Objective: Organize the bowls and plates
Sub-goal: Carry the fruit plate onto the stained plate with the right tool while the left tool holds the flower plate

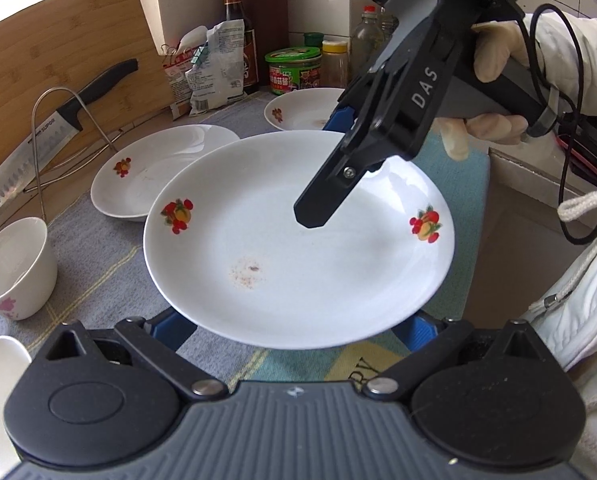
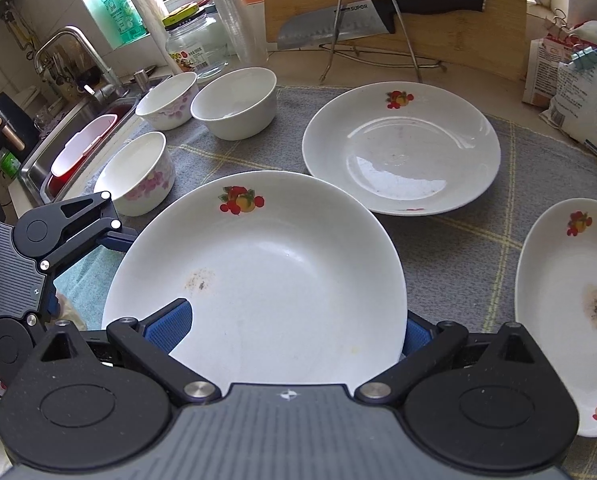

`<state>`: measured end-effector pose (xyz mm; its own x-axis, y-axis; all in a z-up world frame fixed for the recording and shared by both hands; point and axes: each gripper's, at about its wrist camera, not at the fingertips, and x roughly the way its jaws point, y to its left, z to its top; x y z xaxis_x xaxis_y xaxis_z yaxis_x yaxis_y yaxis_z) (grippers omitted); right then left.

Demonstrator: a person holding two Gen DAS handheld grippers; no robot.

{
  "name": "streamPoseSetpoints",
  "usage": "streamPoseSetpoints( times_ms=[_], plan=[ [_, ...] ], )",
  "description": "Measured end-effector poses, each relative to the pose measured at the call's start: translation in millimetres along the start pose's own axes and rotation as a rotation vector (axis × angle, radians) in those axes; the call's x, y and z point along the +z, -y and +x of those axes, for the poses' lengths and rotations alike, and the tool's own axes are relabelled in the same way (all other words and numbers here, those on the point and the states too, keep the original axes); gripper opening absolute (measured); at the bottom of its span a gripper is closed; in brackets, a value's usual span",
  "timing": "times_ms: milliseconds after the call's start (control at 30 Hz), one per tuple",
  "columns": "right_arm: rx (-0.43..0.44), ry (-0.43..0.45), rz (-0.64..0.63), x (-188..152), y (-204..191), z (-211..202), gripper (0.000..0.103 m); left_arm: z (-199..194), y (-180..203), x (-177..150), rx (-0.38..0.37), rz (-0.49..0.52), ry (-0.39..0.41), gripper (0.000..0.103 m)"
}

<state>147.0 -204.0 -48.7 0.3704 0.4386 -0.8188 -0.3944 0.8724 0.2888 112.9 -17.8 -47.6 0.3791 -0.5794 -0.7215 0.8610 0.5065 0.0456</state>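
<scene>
Above the grey mat [image 2: 458, 248] on the worktop, one white fruit-print plate [image 2: 258, 280] is held by both tools: right gripper [image 2: 294, 332] clenched on its near rim, one blue finger [image 2: 170, 326] over the top; left gripper [image 1: 298, 332] pinching the opposite rim, fingers mostly hidden under it. Second plate [image 2: 402, 148] lies toward the mat's far edge, third [image 2: 570, 312] at its right edge. Three bowls [image 2: 234, 104] cluster at the sink-side corner.

I see a white plate [image 2: 258, 280] with red fruit decals and a brown smear, lifted and tilted above the cloth-covered counter. Two matching plates lie flat, one [image 2: 400, 148] toward the back edge, one stained [image 2: 570, 312] at the right. Three white bowls [image 2: 234, 102] stand upright near the sink-side edge.
</scene>
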Motion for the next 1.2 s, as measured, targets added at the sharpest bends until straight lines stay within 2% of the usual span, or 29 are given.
streamPoseSetpoints(
  times_ms=[600,1200],
  plan=[
    [-0.077,0.047,0.056,-11.6,69.1,-46.1,0.103,51.5,22.1,62.8,-0.062,0.060,0.013,0.101],
    [-0.107,0.077,0.119,-19.9,132.3,-56.6,0.103,103.2,29.7,104.3,-0.095,0.100,-0.008,0.101]
  ],
)
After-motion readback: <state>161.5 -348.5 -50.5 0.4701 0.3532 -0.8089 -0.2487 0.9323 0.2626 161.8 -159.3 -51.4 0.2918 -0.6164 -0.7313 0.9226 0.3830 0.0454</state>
